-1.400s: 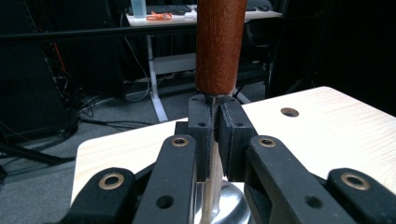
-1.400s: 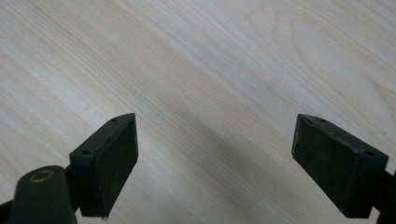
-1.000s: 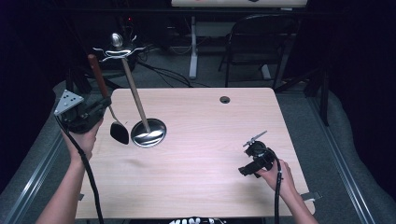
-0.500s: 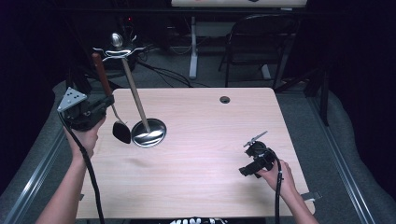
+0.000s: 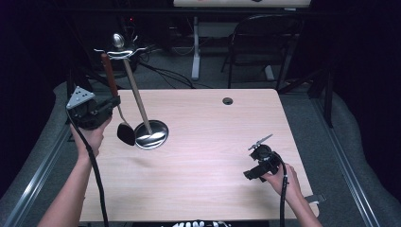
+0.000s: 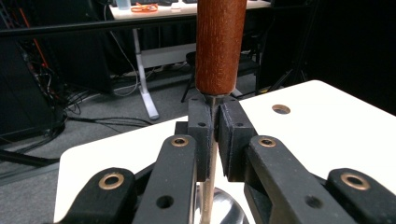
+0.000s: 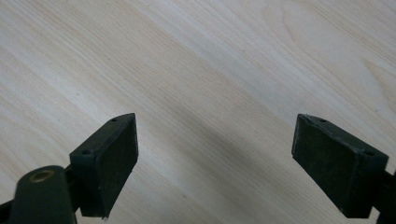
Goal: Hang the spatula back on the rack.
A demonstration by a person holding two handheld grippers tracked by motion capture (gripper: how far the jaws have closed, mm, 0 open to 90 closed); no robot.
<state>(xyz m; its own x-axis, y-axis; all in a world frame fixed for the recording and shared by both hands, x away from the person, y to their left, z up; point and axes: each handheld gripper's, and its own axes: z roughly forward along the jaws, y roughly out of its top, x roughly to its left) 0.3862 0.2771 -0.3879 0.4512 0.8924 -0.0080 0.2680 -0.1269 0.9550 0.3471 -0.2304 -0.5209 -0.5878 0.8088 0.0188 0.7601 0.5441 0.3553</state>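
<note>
Change: my left claw (image 5: 112, 101) has come up a little and nearer the stand's top since a second ago, and the ladle (image 5: 116, 109) has come up with it; my right claw (image 5: 249, 173) has kept its place and its spread.
Left claw: pressed together on the ladle's thin metal shank, just under the brown wooden handle (image 6: 219, 44); in the left gripper view the pads (image 6: 201, 140) squeeze the shank from both sides.
Ladle: it hangs from my left claw, handle up and a bit tilted, black bowl (image 5: 126, 134) below the claw and off the table (image 5: 208, 156).
Stand: just beyond my left claw's tips; its round steel base (image 5: 151, 135) sits just beside the ladle's bowl, its pole (image 5: 137, 97) leans up past the handle, and the hook ring (image 5: 118, 50) is above and near the handle's end.
Right claw: spread wide, nothing between the pads (image 7: 109, 163), bare wood under them in the right gripper view; it rests low by the table's near right corner.
Edges: the table's left edge lies under my left hand (image 5: 90, 137); the right edge is near my right claw's outer side.
Room: a broad bare stretch of table lies between my two claws; a small grommet hole (image 5: 228, 100) sits far ahead near the back edge.
</note>
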